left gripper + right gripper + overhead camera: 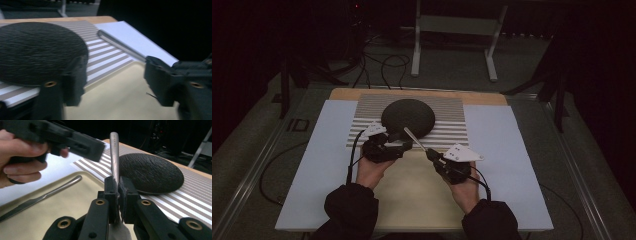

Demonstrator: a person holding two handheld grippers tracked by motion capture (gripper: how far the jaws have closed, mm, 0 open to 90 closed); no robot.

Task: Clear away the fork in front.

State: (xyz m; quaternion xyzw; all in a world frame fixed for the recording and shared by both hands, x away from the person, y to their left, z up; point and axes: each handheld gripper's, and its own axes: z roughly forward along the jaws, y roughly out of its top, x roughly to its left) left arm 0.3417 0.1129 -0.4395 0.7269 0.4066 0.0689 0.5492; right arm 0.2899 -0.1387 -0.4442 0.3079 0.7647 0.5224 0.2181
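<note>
A dark round textured dome rests on a striped mat. My right gripper is shut on a metal utensil, whose handle rises from the jaws toward the dome. In the right gripper view my right gripper clamps the utensil near its broad end. My left gripper stands open just left of the handle tip, apart from it. Nothing lies between its jaws in the left gripper view; the dome is behind its left jaw and the handle crosses farther off.
A table knife lies on the beige mat under my left hand. Pale blue sheets flank the mats on both sides. Beyond the table are a white frame's legs and cables on the floor.
</note>
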